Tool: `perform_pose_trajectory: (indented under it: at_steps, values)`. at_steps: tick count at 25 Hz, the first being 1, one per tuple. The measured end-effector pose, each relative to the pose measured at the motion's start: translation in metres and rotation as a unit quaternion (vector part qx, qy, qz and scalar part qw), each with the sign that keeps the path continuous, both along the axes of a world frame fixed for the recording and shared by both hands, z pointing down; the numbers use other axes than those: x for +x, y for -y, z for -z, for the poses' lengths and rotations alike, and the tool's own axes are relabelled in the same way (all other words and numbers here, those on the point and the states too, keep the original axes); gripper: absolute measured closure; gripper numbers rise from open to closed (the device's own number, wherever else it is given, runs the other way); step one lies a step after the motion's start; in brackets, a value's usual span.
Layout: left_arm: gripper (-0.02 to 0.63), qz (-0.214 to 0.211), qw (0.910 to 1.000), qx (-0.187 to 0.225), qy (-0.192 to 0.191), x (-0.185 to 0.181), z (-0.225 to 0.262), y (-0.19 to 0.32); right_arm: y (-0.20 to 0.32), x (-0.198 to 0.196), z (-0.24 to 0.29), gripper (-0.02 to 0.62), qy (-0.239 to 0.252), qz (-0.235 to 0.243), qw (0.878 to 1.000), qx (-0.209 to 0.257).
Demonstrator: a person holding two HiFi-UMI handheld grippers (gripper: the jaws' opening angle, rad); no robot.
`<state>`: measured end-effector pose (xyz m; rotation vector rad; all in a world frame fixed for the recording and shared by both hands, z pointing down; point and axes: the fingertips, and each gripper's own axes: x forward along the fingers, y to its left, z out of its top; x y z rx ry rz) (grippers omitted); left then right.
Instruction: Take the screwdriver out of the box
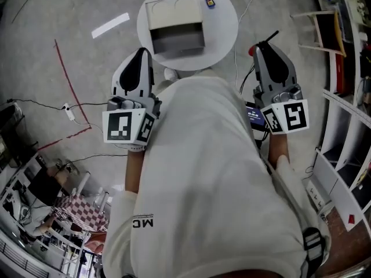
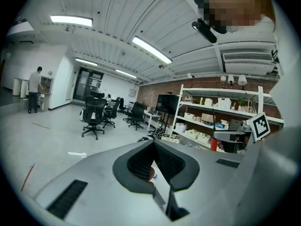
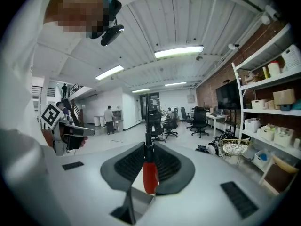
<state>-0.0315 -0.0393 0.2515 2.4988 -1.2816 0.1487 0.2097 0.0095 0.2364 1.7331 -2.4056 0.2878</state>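
Note:
The screwdriver (image 3: 149, 175) has a red handle and a thin black shaft. My right gripper (image 3: 148, 147) is shut on it, with the shaft pointing out past the jaw tips. In the head view the right gripper (image 1: 264, 45) is held up at the person's right side, and the screwdriver shaft (image 1: 270, 36) sticks out towards the table. The open box (image 1: 177, 30), cream with a grey inside, stands on the round white table (image 1: 223, 36) ahead. My left gripper (image 1: 142, 52) is raised at the left, shut with nothing in it; its jaws (image 2: 154, 142) meet at the tips.
A small blue object (image 1: 210, 2) lies on the table behind the box. Shelving (image 1: 348, 126) runs along the right side. Cables (image 1: 69, 112) and red floor tape (image 1: 69, 86) cross the floor at left. Office chairs (image 2: 94, 117) and people stand far off.

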Motion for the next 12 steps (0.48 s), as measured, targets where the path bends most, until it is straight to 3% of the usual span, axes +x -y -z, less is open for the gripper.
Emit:
perform_pose_trajectory:
  at_steps: [12]
  values:
    - [0.597,-0.020,0.9997,-0.011,0.003,0.005,-0.005,0.002,0.009,-0.020,-0.015,0.483,-0.011,0.018,1.000,-0.012]
